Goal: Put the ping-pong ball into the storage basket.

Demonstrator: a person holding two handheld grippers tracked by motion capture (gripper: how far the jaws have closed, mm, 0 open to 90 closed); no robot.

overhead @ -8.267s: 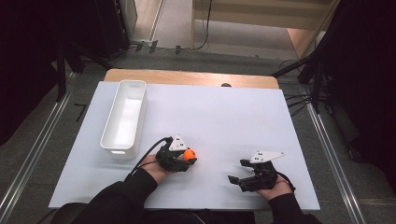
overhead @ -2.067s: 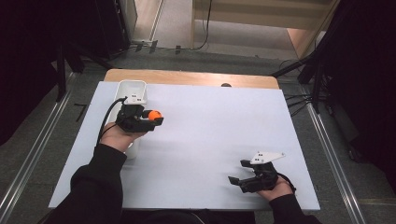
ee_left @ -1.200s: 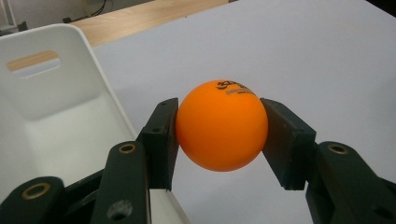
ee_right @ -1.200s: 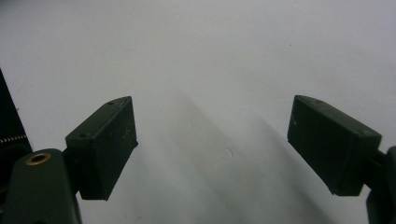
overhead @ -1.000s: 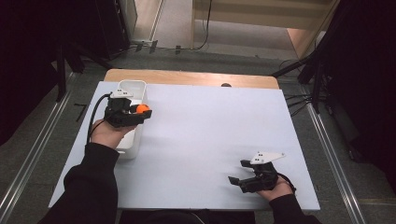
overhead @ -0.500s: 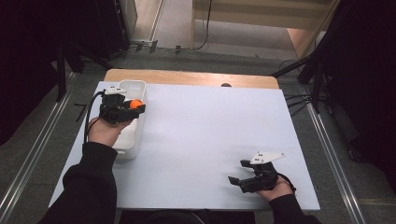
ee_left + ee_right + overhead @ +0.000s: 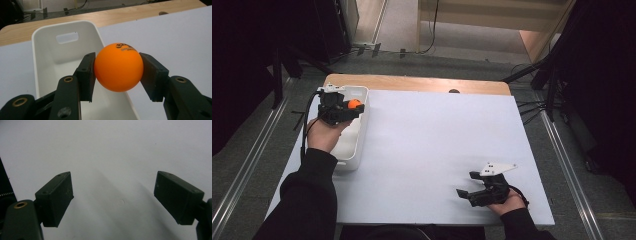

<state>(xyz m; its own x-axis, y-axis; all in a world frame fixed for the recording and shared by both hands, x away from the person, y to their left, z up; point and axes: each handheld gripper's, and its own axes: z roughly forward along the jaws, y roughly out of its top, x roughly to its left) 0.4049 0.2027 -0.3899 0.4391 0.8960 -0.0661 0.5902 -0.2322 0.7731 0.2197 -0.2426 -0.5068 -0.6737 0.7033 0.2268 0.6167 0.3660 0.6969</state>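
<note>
An orange ball with dark print on top is clamped between the two black pads of my left gripper. In the high view that gripper holds the ball over the far end of a white bin at the table's left side. The left gripper view looks into the bin, with its handle slot at the far wall. My right gripper rests near the front right of the table with its jaws wide apart and nothing between them; its pads hover over bare white surface.
The white table top is backed by a wooden strip along the far edge. Metal rails run on the floor at both sides. Dark curtains and cables stand around the table.
My left gripper has carried the ball from the table's front middle over to the left and farther back, ending above the bin's far end. The right gripper has stayed in place.
</note>
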